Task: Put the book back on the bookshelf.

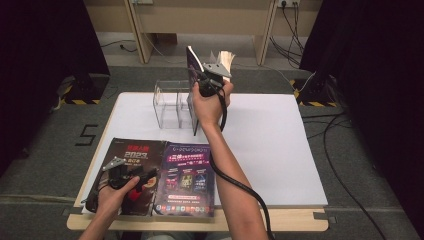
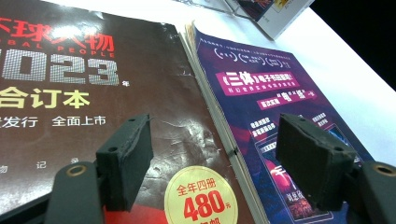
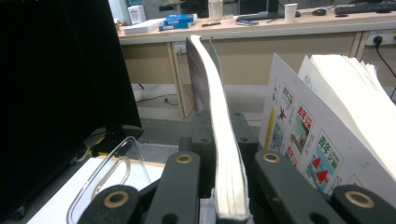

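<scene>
High view: right gripper (image 1: 210,75) clamps a magazine (image 1: 194,62) upright, above the clear plastic rack (image 1: 172,102) at the table's far side.
Thin, floppy, glossy; it bows in the jaws, so grip near the spine. Left gripper (image 1: 122,175) rests open over two magazines (image 1: 165,177) lying flat, near left.

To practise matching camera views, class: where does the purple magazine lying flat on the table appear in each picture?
High view: the purple magazine lies at the near table edge, left of the person's right forearm.
Left gripper view: purple magazine runs from top centre down to the lower right.
Shared landmark: the dark-red magazine lies flat directly to its left in both these views.
</scene>
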Demonstrator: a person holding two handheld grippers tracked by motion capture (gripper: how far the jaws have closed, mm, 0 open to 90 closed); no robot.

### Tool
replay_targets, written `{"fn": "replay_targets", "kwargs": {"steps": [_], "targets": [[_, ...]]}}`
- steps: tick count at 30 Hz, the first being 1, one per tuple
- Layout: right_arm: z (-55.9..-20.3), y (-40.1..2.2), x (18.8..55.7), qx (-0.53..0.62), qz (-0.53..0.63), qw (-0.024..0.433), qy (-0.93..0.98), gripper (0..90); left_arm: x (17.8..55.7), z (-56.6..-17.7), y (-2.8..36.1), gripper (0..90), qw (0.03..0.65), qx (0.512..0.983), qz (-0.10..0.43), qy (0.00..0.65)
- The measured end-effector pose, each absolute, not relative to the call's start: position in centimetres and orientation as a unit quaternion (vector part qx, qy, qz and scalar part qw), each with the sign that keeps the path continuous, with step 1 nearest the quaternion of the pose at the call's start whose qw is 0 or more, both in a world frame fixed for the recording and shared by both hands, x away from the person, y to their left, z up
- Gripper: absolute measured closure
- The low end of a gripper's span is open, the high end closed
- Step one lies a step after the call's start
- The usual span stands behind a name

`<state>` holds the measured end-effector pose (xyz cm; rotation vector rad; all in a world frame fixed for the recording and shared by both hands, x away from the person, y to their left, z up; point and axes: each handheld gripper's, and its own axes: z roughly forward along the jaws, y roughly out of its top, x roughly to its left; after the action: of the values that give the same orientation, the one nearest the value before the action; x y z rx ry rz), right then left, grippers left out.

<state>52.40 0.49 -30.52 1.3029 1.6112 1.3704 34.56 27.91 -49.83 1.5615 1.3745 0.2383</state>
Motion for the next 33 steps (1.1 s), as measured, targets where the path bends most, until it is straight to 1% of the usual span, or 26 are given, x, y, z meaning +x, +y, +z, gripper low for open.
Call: {"fn": "replay_targets", "kwargs": {"steps": [33], "targets": [[-31.9,1.1,54.1,0.515,0.519,0.329,0.598,84.0,34.6,-49.9,28.0,26.4,0.499,0.646,0.098,0.569]]}}
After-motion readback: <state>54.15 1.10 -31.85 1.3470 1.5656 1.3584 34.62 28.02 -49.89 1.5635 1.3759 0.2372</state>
